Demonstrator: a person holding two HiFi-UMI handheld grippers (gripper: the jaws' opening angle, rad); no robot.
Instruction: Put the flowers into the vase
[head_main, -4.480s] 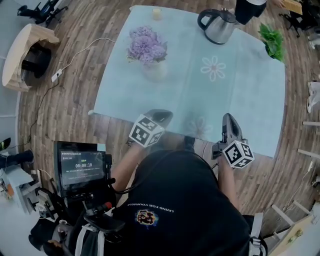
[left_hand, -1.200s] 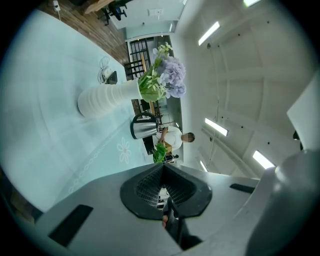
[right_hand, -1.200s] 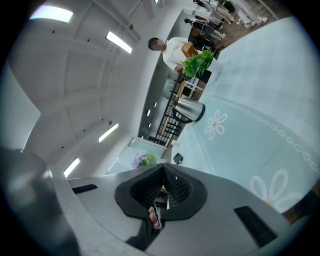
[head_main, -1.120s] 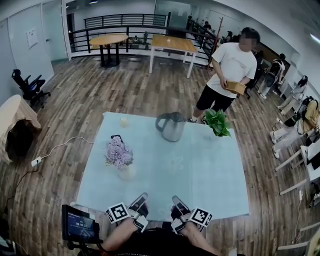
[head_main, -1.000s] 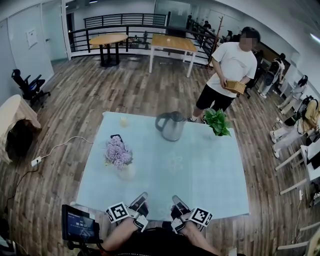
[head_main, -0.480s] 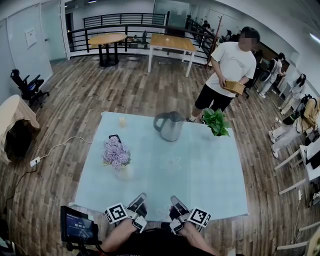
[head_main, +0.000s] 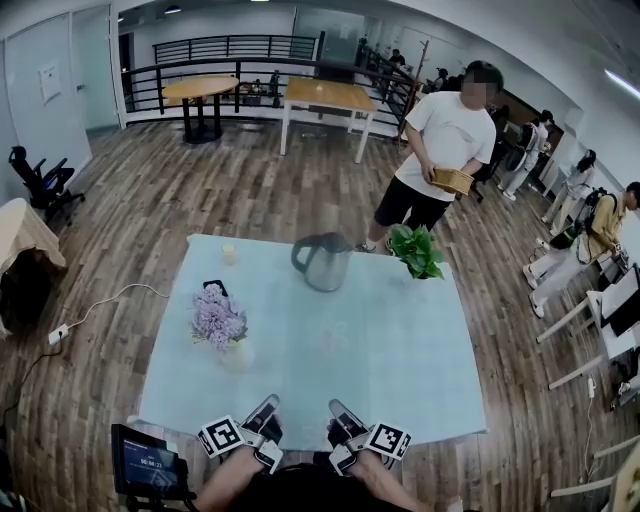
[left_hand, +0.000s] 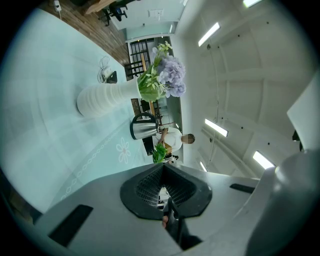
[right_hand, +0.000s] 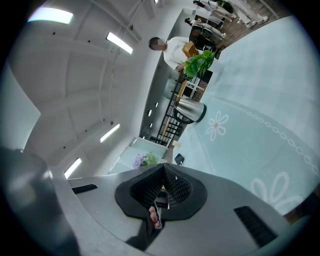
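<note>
Table (head_main: 400, 380), pale blue cloth with flower prints, fills the middle. A person (head_main: 440, 140) stands at the far edge holding a basket (head_main: 452, 180); a long reach across could meet them if they lean in. Kettle (head_main: 325, 263) and green plant (head_main: 417, 250) sit at the far side, well apart from the task things, so low risk. Left gripper (head_main: 262, 412) and right gripper (head_main: 338, 415) hang at the near edge. Fingers of both are pressed together, nothing between them.

Likely risk: the flowers look already placed, so any extra poke with closed fingers could tip the vase (head_main: 237, 355), which looks narrow under a heavy head. The cloth could also drag.

Flowers (head_main: 216, 318): purple cluster with green leaves, stems down in the white ribbed vase, upright, on the left side of the table, near a dark flat item (head_main: 214, 288).
</note>
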